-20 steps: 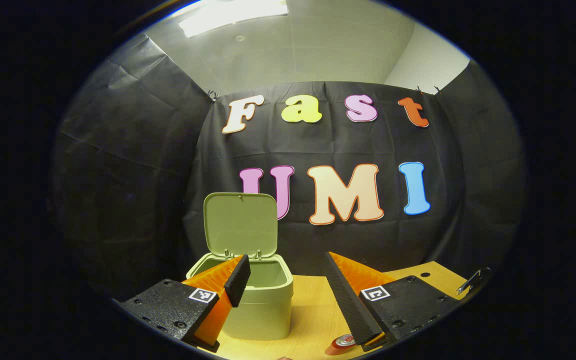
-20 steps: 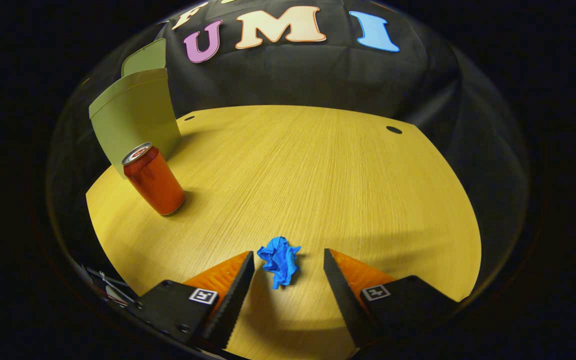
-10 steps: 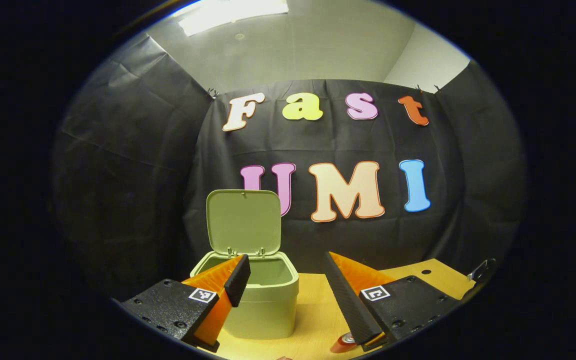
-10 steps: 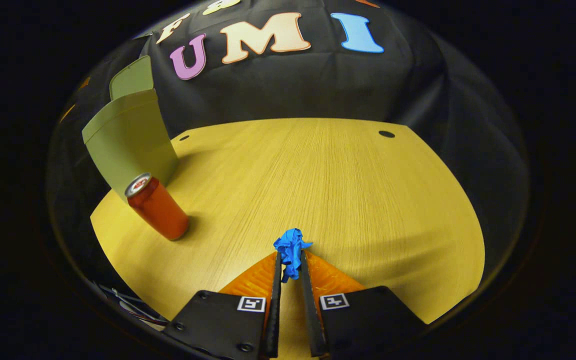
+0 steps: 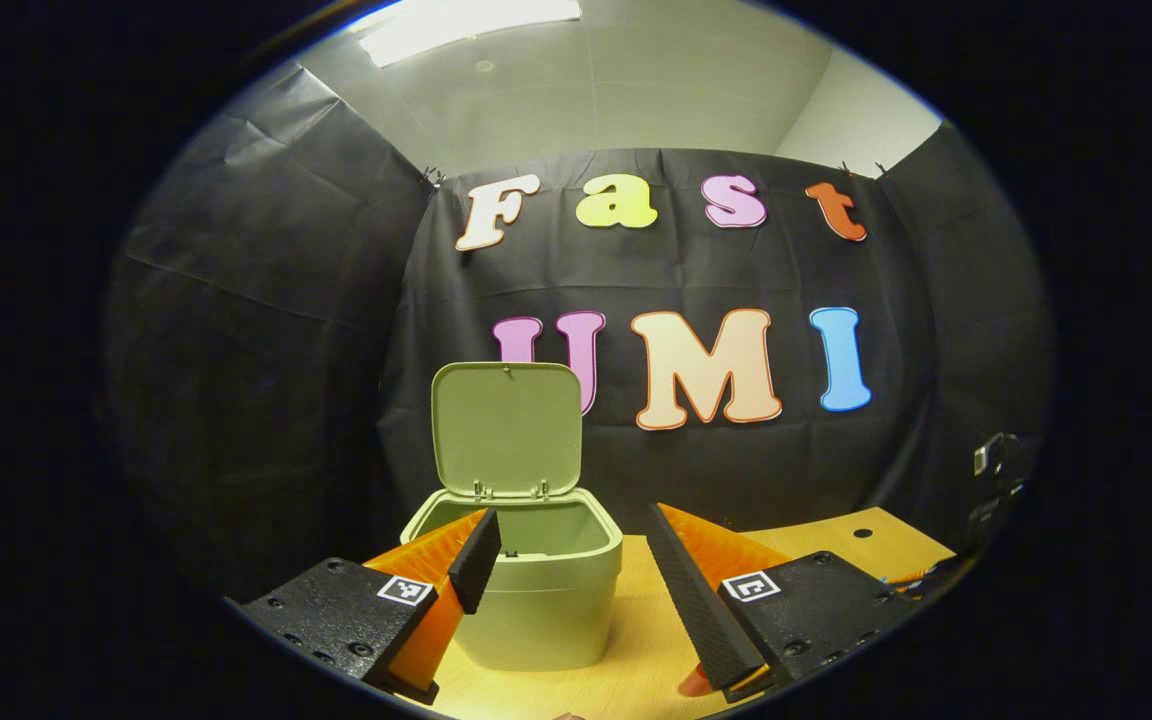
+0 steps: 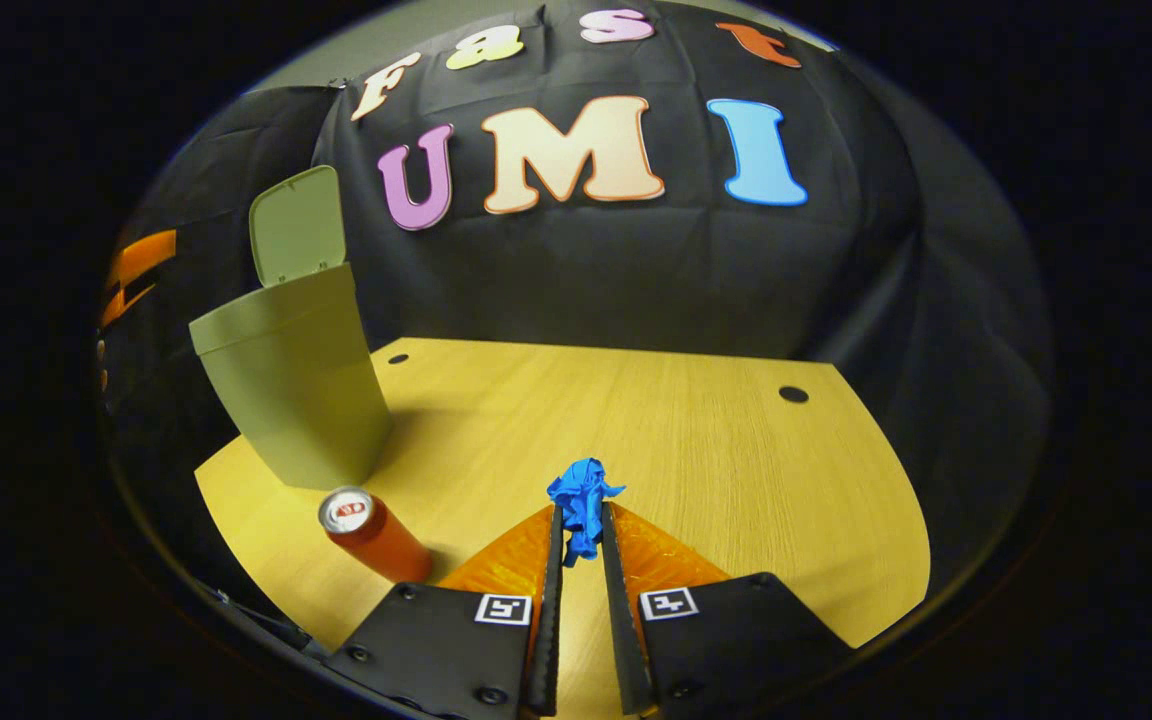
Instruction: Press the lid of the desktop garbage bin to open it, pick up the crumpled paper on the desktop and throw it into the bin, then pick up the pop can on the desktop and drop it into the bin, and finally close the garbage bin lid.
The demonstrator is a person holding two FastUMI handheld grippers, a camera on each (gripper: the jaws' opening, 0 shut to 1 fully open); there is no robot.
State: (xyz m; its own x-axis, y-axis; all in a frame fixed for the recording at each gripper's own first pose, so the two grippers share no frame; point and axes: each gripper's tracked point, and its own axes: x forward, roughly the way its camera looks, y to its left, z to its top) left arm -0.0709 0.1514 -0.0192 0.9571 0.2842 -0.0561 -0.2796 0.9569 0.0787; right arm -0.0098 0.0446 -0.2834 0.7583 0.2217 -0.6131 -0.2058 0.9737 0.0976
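The pale green bin stands on the wooden desktop with its lid swung upright. My left gripper hovers open just in front of it, nothing between its fingers. In the right gripper view the same bin stands at the left with its lid up. My right gripper is shut on the blue crumpled paper, held above the desktop. The red pop can stands upright to the lower left of it; a sliver of the pop can peeks out below my left gripper's right finger.
Two small dark holes mark the desktop's far side. The black cloth wall closes off the back. The other gripper shows faintly at the far right in the left gripper view.
My right gripper closed on the blue paper and lifted it off the desktop, tilting upward. The left gripper drifted slightly, so the bin slid right in its view.
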